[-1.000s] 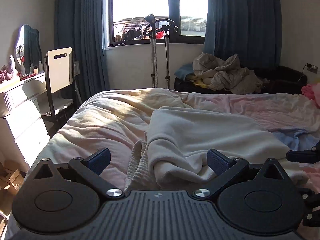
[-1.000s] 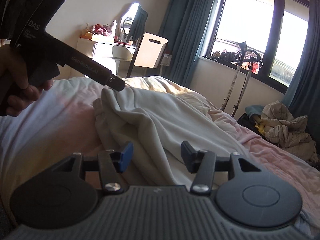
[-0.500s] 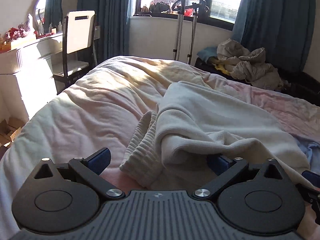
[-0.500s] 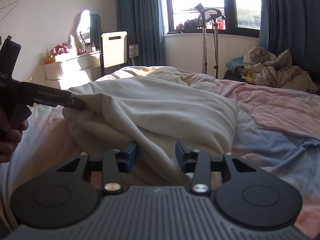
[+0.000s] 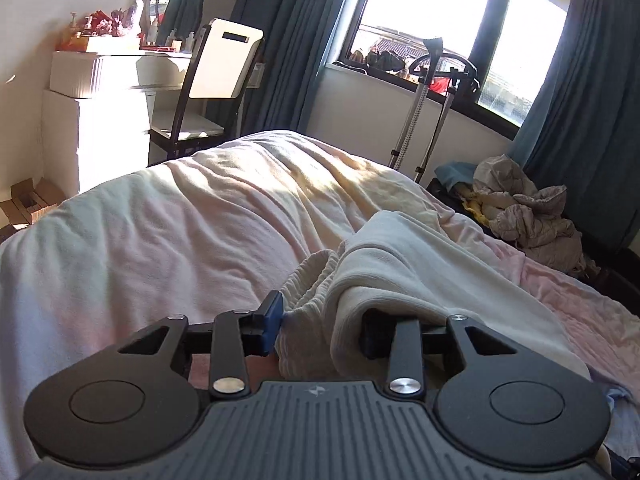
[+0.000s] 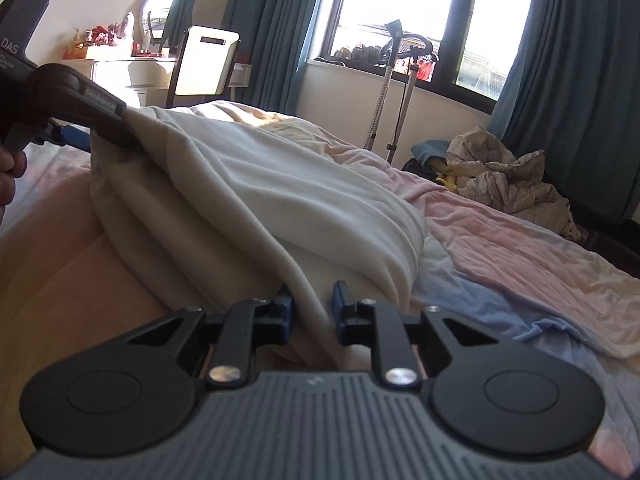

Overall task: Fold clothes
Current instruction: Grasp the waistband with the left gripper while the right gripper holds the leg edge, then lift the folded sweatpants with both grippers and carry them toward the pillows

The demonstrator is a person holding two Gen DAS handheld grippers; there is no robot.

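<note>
A cream sweatshirt (image 5: 400, 272) lies folded over on the pink bed cover (image 5: 180, 232). My left gripper (image 5: 320, 324) is shut on its ribbed hem edge; cloth drapes over the right finger. In the right wrist view the same cream sweatshirt (image 6: 280, 200) is lifted at two ends. My right gripper (image 6: 312, 312) is shut on a fold of it. The left gripper (image 6: 108, 124) shows at the upper left there, holding the far edge up.
A white dresser (image 5: 100, 112) and a chair (image 5: 216, 92) stand left of the bed. A garment steamer stand (image 5: 428, 100) is by the window. A pile of clothes (image 5: 528, 212) lies at the right. A blue-pink quilt (image 6: 520, 264) covers the bed's right part.
Both grippers have closed on the sweatshirt, from wide open a second ago. The cloth is now lifted and pulled taut between them. The left gripper swung toward the dresser side.
</note>
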